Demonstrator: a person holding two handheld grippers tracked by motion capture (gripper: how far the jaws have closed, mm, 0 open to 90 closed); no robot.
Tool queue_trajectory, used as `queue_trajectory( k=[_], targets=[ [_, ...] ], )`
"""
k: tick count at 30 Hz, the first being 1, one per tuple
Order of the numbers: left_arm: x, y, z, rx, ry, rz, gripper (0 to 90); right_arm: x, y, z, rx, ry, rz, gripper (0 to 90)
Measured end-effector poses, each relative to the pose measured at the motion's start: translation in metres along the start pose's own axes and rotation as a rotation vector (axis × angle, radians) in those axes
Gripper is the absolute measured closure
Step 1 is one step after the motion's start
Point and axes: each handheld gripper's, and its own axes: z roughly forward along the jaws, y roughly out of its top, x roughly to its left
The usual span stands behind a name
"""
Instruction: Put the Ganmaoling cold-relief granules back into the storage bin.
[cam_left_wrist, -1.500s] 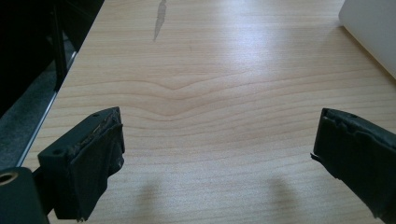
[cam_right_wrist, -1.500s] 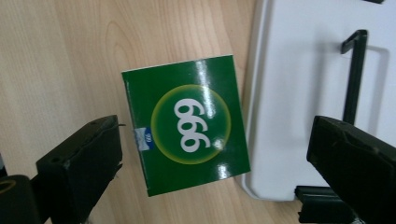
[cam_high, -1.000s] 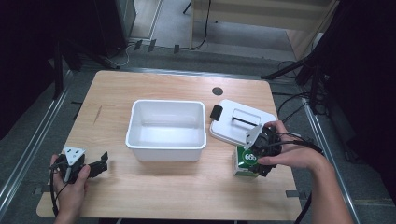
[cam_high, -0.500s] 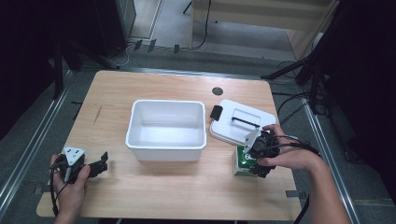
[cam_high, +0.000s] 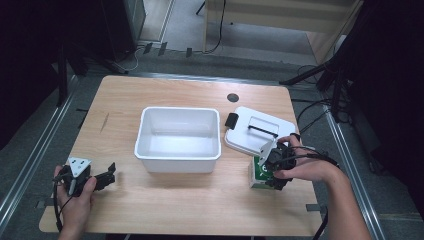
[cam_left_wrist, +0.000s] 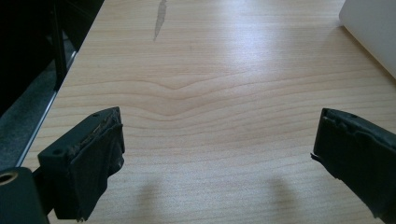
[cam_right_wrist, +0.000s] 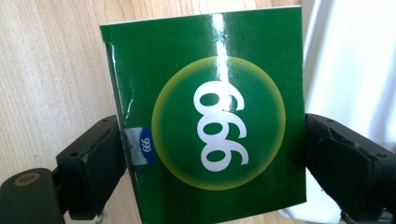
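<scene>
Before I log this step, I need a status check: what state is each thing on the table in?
White bin: upright, open-topped, empty.
White lid: off the bin, flat on the table beside it.
Green box: lying on the table, against the lid's edge.
Right gripper: fingers at the box's two sides, just been closing.
Left gripper: open, nothing between its fingers.

Green box (cam_right_wrist: 210, 121) marked 999; lying beside white lid (cam_high: 255, 134)
</scene>
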Motion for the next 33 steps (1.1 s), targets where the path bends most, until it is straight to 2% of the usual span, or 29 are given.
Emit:
queue_trajectory(
  k=[33],
  targets=[
    [0.000, 0.000, 0.000, 0.001, -0.001, 0.001, 2.8, 0.000, -0.002, 0.017, 0.017, 0.004, -0.010, 8.6]
  ],
)
